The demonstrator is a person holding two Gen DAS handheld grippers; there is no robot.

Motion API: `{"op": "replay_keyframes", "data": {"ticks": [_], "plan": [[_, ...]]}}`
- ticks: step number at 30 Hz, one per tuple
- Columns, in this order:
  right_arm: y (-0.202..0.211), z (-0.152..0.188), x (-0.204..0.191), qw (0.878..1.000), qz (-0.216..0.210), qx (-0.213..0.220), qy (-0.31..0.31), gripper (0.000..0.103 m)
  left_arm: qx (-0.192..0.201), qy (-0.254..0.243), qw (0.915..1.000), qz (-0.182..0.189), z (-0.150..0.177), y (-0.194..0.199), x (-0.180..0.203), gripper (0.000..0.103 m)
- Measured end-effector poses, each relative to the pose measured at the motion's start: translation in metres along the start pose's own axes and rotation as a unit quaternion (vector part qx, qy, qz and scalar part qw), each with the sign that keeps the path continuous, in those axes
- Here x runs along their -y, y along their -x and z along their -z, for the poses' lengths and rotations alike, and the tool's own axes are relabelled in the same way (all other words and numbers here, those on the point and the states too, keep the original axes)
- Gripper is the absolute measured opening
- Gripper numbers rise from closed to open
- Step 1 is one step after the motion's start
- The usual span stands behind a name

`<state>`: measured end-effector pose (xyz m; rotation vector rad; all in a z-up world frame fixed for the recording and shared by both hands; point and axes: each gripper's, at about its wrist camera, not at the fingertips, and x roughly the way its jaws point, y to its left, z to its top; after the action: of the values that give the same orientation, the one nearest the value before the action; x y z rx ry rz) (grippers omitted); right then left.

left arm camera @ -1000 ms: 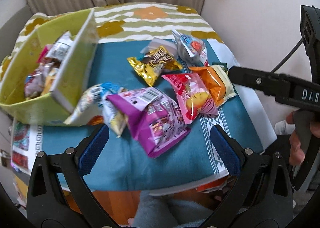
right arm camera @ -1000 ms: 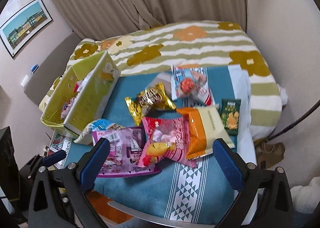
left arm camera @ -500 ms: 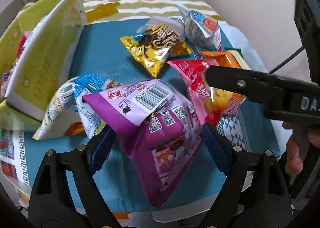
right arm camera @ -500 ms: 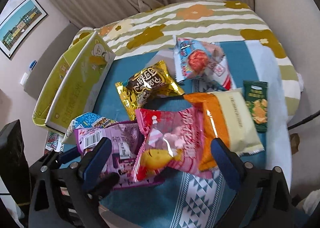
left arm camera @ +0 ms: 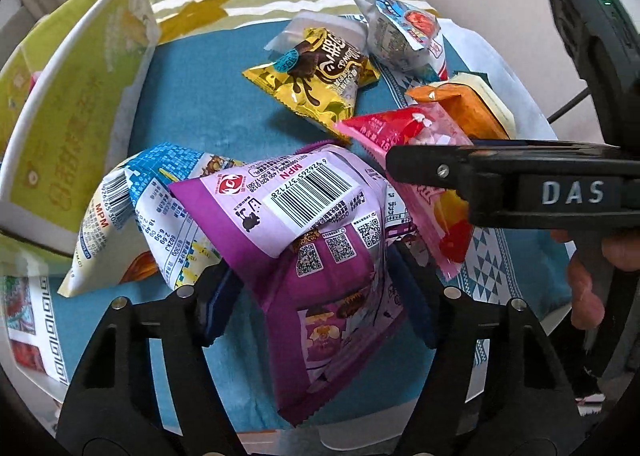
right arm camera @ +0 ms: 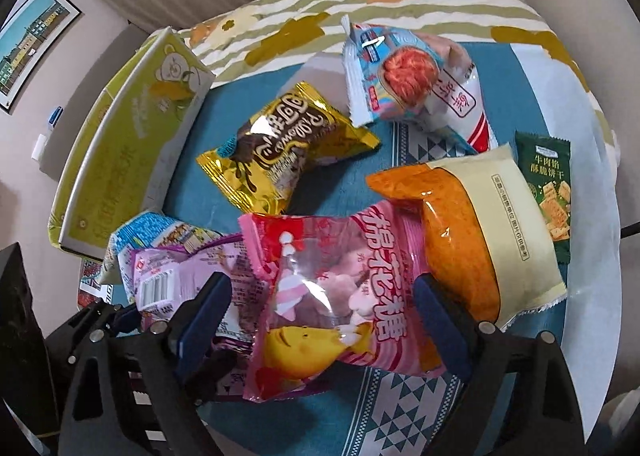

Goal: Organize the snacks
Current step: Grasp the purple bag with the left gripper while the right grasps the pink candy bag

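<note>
Loose snack packets lie on a teal cloth [left arm camera: 200, 104]. A purple packet [left arm camera: 320, 256] sits between the fingers of my left gripper [left arm camera: 318, 296]. Its jaws are closing, and both blue pads meet the packet's sides. A pink marshmallow packet [right arm camera: 332, 296] lies between the fingers of my right gripper [right arm camera: 320, 316]. Those jaws are closing too but stand wide, with the left pad still clear of the packet. In the left wrist view, one right finger [left arm camera: 500, 176] crosses over the pink packet [left arm camera: 420, 136]. The left gripper [right arm camera: 100, 324] shows low at the left of the right wrist view.
A yellow-green box [right arm camera: 128, 144] stands at the left. Around lie a gold chocolate packet [right arm camera: 276, 144], a blue-white packet [left arm camera: 160, 208], an orange-cream packet [right arm camera: 480, 224], a white-blue packet [right arm camera: 400, 72] and a small green packet [right arm camera: 548, 184]. A hand [left arm camera: 588, 280] grips the right handle.
Both grippers have come down close over the packets. The left jaws have narrowed onto the purple packet. The right jaws have narrowed a little around the pink packet.
</note>
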<state>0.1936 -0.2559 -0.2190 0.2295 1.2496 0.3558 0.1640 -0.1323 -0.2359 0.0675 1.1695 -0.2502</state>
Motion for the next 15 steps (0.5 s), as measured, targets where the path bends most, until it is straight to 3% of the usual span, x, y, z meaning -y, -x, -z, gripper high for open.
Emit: {"op": "replay_keyframes", "data": {"ticks": [10, 15], "plan": [[-0.016, -0.002, 0.006, 0.999, -0.022, -0.025, -0.016, 0.09, 0.0, -0.005, 1.0, -0.005, 0.004, 0.009, -0.003, 0.062], [-0.012, 0.0, 0.002, 0.999, -0.023, -0.025, -0.002, 0.077, 0.005, -0.004, 1.0, -0.006, 0.004, 0.011, -0.001, 0.058]]}}
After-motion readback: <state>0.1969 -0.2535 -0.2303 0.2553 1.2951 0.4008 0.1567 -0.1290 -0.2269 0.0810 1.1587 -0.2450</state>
